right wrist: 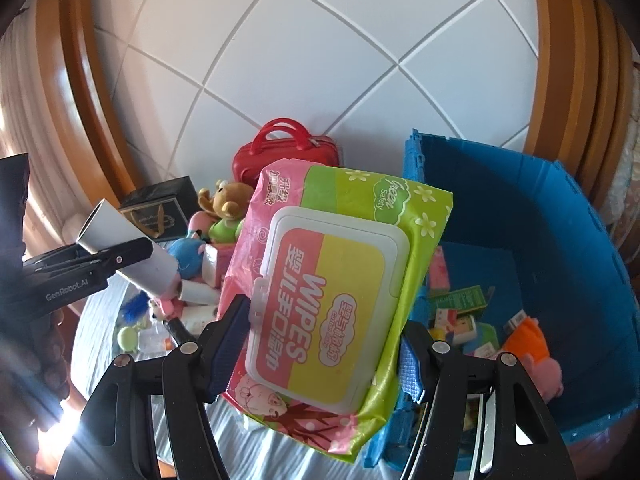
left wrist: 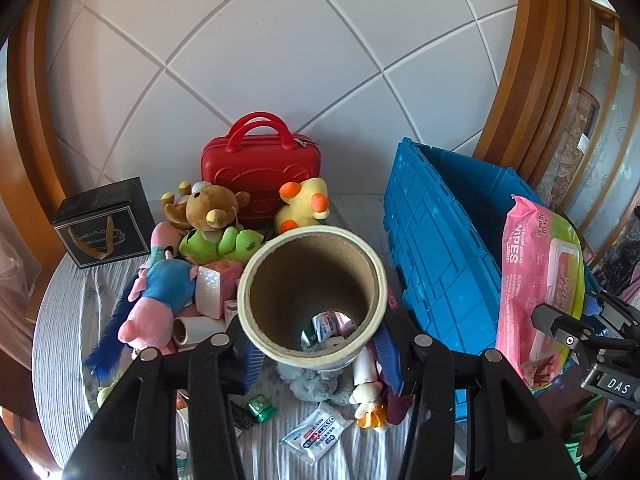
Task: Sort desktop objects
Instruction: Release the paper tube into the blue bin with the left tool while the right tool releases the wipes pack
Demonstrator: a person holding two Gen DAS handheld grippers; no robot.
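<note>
My left gripper (left wrist: 320, 344) is shut on a cardboard tube (left wrist: 312, 292) and holds it above the table, open end toward the camera. The tube also shows in the right wrist view (right wrist: 128, 246), held by the left gripper (right wrist: 120, 258). My right gripper (right wrist: 320, 344) is shut on a pink and green pack of wipes (right wrist: 332, 296) and holds it up beside the blue crate (right wrist: 560, 220). The pack also shows in the left wrist view (left wrist: 536, 280), with the right gripper (left wrist: 576, 336) on it. The crate (left wrist: 436, 240) holds several small boxes and toys.
A pile of plush toys (left wrist: 212, 216), a red case (left wrist: 260, 176), a black box (left wrist: 104, 224), small tubes (left wrist: 192, 330) and packets (left wrist: 316, 436) lie on the grey cloth-covered table (left wrist: 64, 340). A tiled wall stands behind.
</note>
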